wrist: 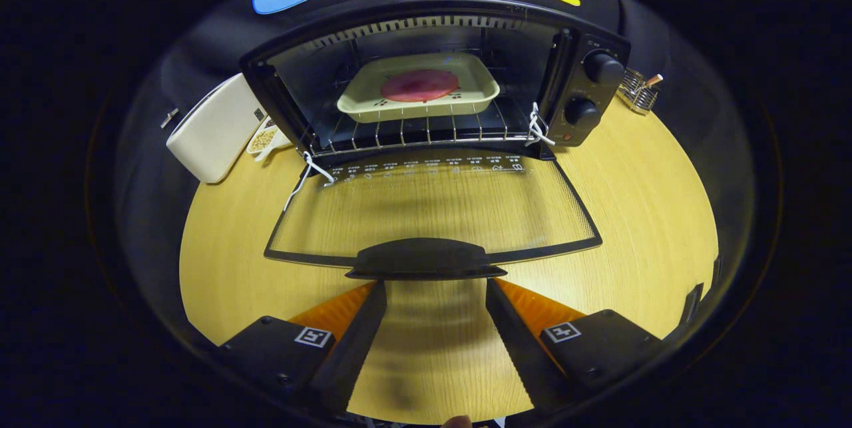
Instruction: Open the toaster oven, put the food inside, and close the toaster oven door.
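Observation:
A black toaster oven (pixel 586 92) stands at the back of the wooden table with its glass door (pixel 432 208) folded down flat toward me. Inside, on the wire rack (pixel 413 132), rests a cream tray (pixel 479 98) with a round pink slice of food (pixel 419 85) in it. The door's black handle (pixel 423 260) lies just ahead of my fingertips. My gripper (pixel 436 295) is open, its fingers spread wide with only bare table between them, touching nothing.
A white rectangular box (pixel 213 128) sits left of the oven, with a small dish of beans (pixel 264 140) beside it. A small wire basket (pixel 636 92) stands at the oven's right. The wooden table (pixel 652 215) has bare surface on both sides of the door.

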The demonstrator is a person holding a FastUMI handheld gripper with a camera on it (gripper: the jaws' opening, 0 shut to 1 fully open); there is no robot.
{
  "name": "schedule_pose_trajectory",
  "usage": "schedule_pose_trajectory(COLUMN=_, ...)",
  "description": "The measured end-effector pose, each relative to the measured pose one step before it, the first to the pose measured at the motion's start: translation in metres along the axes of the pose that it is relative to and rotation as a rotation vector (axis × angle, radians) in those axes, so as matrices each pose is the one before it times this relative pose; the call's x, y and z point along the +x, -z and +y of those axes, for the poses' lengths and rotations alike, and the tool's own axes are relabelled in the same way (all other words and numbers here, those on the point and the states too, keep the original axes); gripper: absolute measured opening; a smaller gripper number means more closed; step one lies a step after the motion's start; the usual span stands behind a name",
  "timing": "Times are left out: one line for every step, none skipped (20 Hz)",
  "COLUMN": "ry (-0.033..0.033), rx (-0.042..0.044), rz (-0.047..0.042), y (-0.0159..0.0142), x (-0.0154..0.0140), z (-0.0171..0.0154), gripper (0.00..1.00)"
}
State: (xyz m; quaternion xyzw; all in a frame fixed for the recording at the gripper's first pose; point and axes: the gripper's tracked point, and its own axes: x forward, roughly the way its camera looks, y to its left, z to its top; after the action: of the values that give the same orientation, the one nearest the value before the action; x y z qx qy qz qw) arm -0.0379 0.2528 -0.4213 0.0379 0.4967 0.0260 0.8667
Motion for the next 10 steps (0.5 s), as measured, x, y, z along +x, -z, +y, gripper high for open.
schedule_pose_trajectory(ry=-0.00887, rx=0.01096, rz=-0.00795, y=-0.00140, x=-0.00355, z=0.00130, gripper=0.99)
schedule_pose_trajectory(ry=-0.00854, rx=0.00830, rz=-0.01127, y=-0.00246, x=-0.00401, z=0.00119, gripper=0.99)
schedule_pose_trajectory(ry=-0.00703, rx=-0.00027, rz=-0.01179, y=-0.00216, x=-0.00466, z=-0.00044, gripper=0.99)
schedule_pose_trajectory(ry=-0.00711, rx=0.00104, rz=-0.01368, y=-0.00347, x=-0.00340, z=0.00067, gripper=0.99)
schedule_pose_trajectory(ry=-0.00822, rx=0.01055, rz=-0.01293, y=-0.00255, x=-0.00416, z=0.00090, gripper=0.99)
schedule_pose_trajectory(ry=-0.00792, rx=0.01392, rz=-0.01446, y=-0.00354, x=-0.00444, z=0.00078, gripper=0.99)
schedule_pose_trajectory(ry=-0.00814, rx=0.01403, rz=-0.01414, y=-0.00355, x=-0.00483, z=0.00120, gripper=0.99)
schedule_pose_trajectory(ry=-0.00600, rx=0.00953, rz=-0.01182, y=-0.00354, x=-0.00297, z=0.00052, gripper=0.99)
schedule_pose_trajectory(ry=-0.00494, rx=0.00702, rz=-0.01166, y=-0.00383, x=-0.00473, z=0.00122, gripper=0.99)
schedule_pose_trajectory(ry=-0.00480, rx=0.00387, rz=-0.01489, y=-0.00400, x=-0.00335, z=0.00109, gripper=0.99)
